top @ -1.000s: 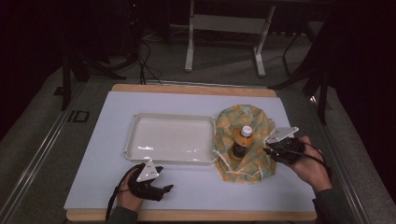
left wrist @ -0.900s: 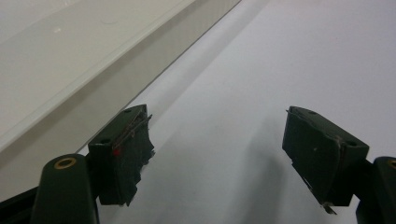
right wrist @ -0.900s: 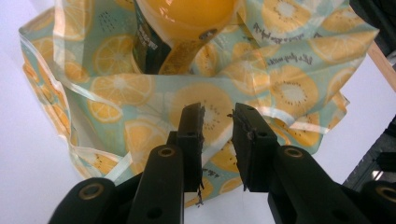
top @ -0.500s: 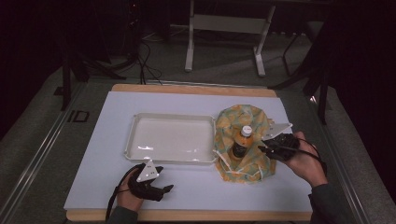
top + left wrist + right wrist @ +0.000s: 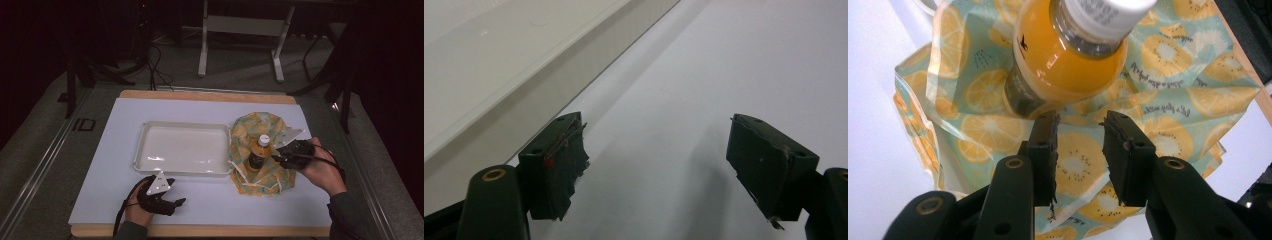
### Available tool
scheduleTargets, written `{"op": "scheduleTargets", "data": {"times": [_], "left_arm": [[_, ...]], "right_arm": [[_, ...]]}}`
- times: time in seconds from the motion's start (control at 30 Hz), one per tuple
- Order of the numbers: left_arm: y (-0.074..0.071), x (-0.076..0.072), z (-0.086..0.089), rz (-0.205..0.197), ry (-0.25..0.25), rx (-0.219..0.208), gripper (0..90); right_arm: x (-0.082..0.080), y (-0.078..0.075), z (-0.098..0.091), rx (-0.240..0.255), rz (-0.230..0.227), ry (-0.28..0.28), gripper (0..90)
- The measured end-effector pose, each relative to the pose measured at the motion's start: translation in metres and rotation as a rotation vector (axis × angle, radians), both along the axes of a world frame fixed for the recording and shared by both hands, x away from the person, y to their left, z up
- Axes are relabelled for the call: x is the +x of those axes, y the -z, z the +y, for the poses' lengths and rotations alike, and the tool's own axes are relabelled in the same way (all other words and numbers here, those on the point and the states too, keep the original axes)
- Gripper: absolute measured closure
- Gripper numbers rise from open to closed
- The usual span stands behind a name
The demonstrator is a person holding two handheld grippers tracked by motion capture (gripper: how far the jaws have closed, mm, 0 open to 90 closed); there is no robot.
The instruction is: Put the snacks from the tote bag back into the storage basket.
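The juice bottle (image 5: 259,151) stands upright on the fruit-print cloth (image 5: 260,180) at the tray's (image 5: 150,160) three o'clock; the right gripper (image 5: 1080,127), fingers just parted and empty, could tip it, while the left gripper (image 5: 659,165) idles with fingers apart.

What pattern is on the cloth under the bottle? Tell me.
Orange and kiwi slices on pale teal cloth, clearest in the right gripper view.

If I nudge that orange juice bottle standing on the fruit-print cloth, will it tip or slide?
The white-capped orange juice bottle looks tall and narrow, so probably tippy. It seems nearly full, likely heavy. The fruit-print cloth beneath is wrinkled and soft, so it may bunch rather than let it slide.
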State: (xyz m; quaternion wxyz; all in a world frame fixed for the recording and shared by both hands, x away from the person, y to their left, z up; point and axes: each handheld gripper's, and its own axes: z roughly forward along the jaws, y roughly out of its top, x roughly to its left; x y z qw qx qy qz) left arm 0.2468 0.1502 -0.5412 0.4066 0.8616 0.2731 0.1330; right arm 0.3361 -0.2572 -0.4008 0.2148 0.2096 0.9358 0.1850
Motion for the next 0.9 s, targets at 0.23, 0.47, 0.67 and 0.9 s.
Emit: {"op": "scheduleTargets", "data": {"times": [0.23,0.47,0.67,0.9], "left_arm": [[0.000,0.000,0.000,0.001,0.001,0.000,23.5],[0.000,0.000,0.000,0.001,0.002,0.001,23.5],[0.000,0.000,-0.001,0.003,0.000,-0.001,23.5],[0.000,0.000,-0.001,0.003,0.001,0.000,23.5]], "right_arm": [[0.002,-0.007,0.005,-0.005,0.009,-0.007,62.7],[0.005,-0.011,0.009,-0.006,0.017,-0.017,59.3],[0.009,-0.017,0.013,-0.016,0.032,-0.024,57.0],[0.015,-0.022,0.018,-0.054,0.059,-0.035,56.5]]}}
